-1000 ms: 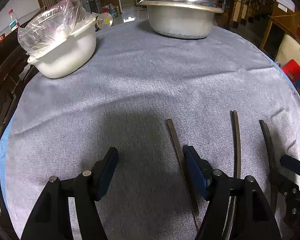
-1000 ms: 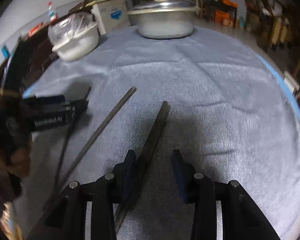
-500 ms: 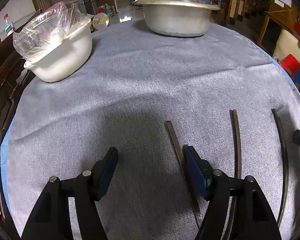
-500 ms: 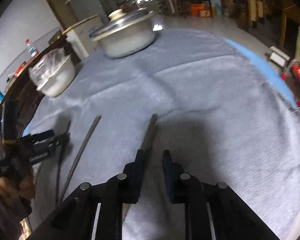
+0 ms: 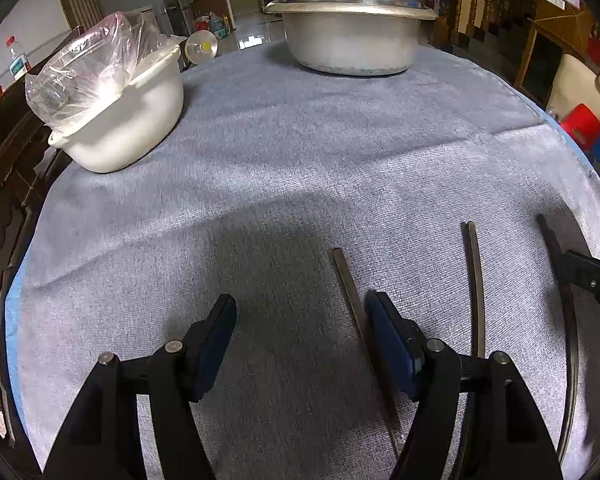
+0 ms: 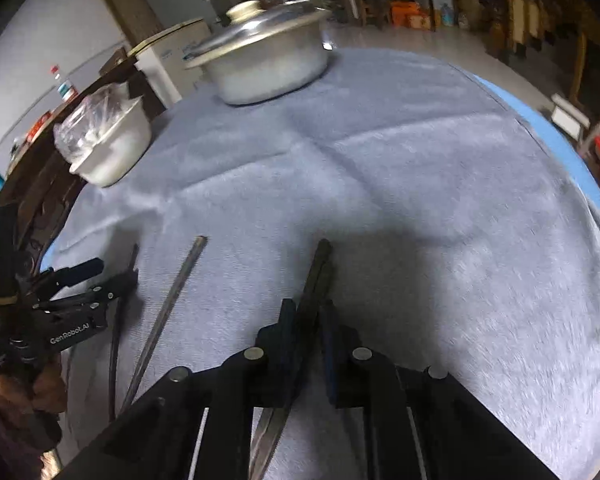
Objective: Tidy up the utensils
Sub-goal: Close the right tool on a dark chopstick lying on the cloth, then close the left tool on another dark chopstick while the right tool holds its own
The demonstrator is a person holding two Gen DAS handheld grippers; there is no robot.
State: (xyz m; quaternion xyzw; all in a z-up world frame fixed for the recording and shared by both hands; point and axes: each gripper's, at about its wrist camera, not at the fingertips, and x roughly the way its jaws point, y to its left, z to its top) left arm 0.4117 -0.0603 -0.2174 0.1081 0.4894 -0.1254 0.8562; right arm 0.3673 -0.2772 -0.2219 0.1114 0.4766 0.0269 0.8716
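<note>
Both right gripper [image 6: 306, 322] fingers close, seemingly pinching a dark chopstick [image 6: 316, 272].

— What did the utensils look like?

— Three dark, slender metal sticks [image 5: 475, 280] lay on my grey cloth, roughly side by side with gaps between them, thick blunt ends pointing away from me.

— And where was each?

— The leftmost stick [image 5: 350, 292] lay flat just beside my left gripper's inner finger. The middle one [image 6: 168, 312] lay flat, untouched. The rightmost stick [image 6: 316, 276] sat between my right gripper's closing jaws [image 6: 306, 312], its thin tip towards me.
</note>
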